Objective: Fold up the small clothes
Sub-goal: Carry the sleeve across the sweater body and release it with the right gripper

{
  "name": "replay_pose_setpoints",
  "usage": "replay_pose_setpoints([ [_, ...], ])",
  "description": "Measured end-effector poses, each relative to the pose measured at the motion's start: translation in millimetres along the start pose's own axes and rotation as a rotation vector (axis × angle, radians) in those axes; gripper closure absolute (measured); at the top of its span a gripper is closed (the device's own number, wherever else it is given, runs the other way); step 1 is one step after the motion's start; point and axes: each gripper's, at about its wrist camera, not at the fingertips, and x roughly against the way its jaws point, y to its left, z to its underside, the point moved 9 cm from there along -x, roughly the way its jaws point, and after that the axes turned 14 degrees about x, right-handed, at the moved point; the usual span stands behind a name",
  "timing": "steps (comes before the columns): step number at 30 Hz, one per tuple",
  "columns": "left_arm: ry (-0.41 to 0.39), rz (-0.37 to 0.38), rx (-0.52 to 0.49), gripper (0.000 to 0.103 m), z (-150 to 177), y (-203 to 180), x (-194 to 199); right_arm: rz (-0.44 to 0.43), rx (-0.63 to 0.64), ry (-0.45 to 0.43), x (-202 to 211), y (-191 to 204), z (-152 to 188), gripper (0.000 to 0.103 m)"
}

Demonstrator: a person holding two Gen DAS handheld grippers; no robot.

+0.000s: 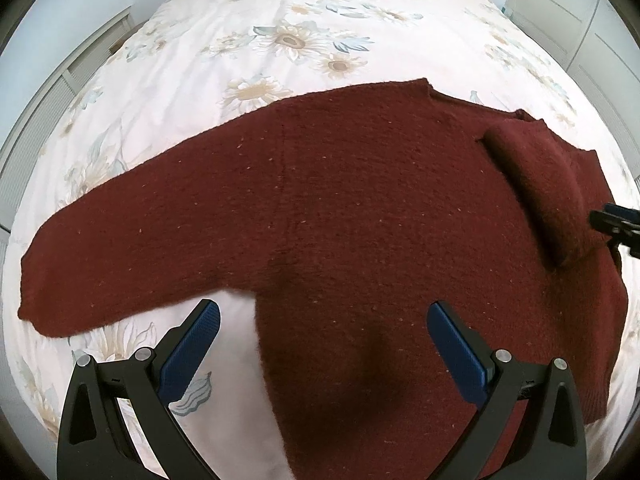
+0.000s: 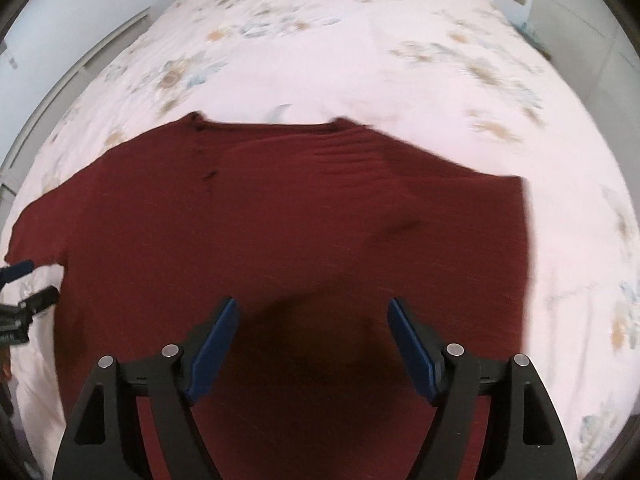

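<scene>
**Both tongs open over the sweater**

Blue pads of my left tongs (image 1: 323, 326) spread wide at 6 o'clock, nothing between them. Beyond, the bed (image 1: 224, 56) fills the view from 9 to 3 o'clock under its flowered cover. On it lies the maroon sweater (image 1: 340, 208), front down the middle, one sleeve (image 1: 100, 256) stretched flat toward 9 o'clock, the other sleeve (image 1: 532, 184) folded over the body at 3 o'clock. My right tongs (image 2: 314, 334) hang above the sweater, jaws apart, empty.

Maroon knit sweater (image 1: 340, 208), flat on bed
</scene>
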Motion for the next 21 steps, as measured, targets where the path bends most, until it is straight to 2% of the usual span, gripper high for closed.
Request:
replay_pose_setpoints([
  [5, 0.007, 0.007, -0.042, 0.001, -3.3, -23.8, -5.0, 0.126, -0.05, 0.035, 11.7, -62.5, 39.8, 0.025],
  [9, 0.012, 0.03, -0.105, 0.001, -8.5, -62.6, -11.1, 0.156, -0.133, 0.08, 5.6, -101.7, 75.8, 0.025],
  [15, -0.021, 0.069, -0.254, 0.001, -21.6, -145.1, -12.9, 0.143, -0.195, 0.105, -8.4, -125.5, 104.1, 0.025],
  [21, -0.036, 0.091, -0.4, 0.001, -29.4, -229.6, -23.4, 0.11, -0.221, 0.098, -15.4, -129.2, 112.5, 0.025],
])
